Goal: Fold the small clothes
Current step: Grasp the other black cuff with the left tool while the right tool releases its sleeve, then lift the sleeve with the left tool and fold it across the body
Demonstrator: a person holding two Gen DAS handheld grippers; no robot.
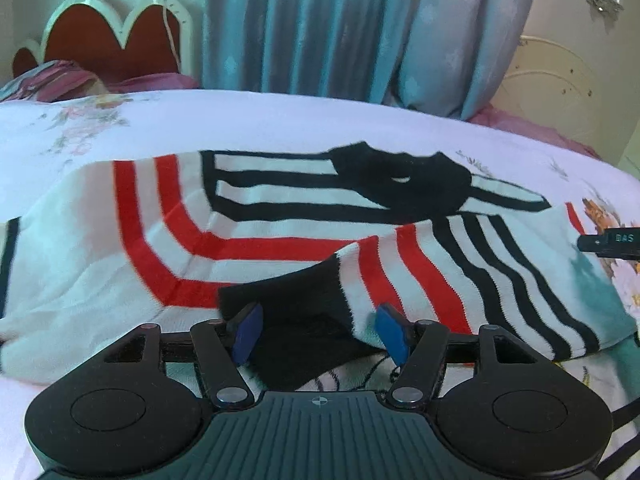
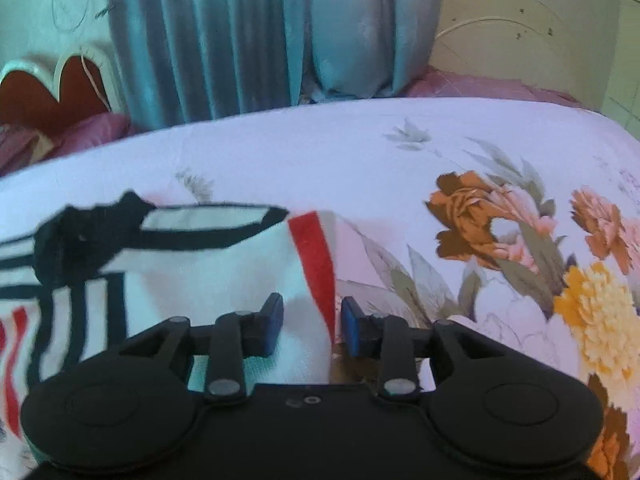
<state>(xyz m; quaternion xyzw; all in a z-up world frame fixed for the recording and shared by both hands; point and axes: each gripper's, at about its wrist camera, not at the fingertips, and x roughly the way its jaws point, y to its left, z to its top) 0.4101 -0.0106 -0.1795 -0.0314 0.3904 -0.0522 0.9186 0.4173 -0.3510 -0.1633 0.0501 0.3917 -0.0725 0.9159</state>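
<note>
both grippers sit at the near edge of the striped sweater: the left gripper is released around a black cuff, the right gripper parted over its red-striped edge, gripping nothing. one sleeve looks folded across; beyond it, toward the collar, the sweater lies flat on the floral bedsheet, body folds remaining.

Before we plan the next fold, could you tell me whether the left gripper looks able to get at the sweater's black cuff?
Probably yes: the black cuff lies right between the open left gripper pads, with nothing lying over it.

The sweater is soft matt knit; the bedsheet is smooth printed cloth; the curtain is faintly glossy fabric.
</note>
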